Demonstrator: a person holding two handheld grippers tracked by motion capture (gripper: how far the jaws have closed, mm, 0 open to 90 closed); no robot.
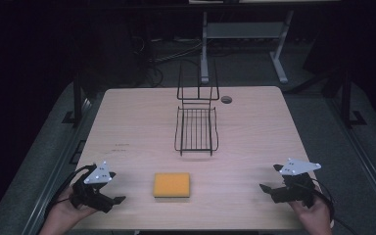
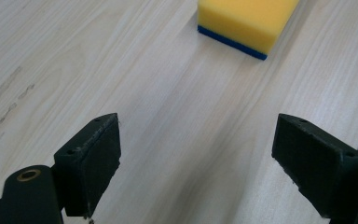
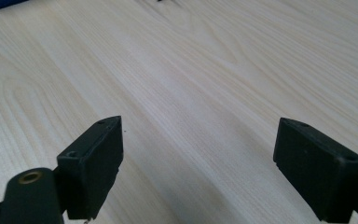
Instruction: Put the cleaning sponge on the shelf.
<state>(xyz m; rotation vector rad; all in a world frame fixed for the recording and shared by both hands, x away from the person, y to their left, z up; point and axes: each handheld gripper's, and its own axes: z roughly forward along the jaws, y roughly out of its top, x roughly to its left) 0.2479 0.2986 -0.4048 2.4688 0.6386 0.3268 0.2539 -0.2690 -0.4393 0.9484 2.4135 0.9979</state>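
we count one yellow sponge with a blue underside (image 1: 171, 184) between the grippers, one black wire rack (image 1: 196, 128) beyond them, one wooden table (image 1: 127, 122), and two hand-held grippers, left gripper (image 1: 119, 200) and right gripper (image 1: 263, 187).

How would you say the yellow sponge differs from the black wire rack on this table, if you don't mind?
The sponge is a solid yellow block with a blue underside; the wire rack is open black wirework. The sponge lies low and flat, while the rack has a tall upright back. The sponge sits nearer the person, between the two grippers; the rack stands farther back. Both rest on the table, untouched.
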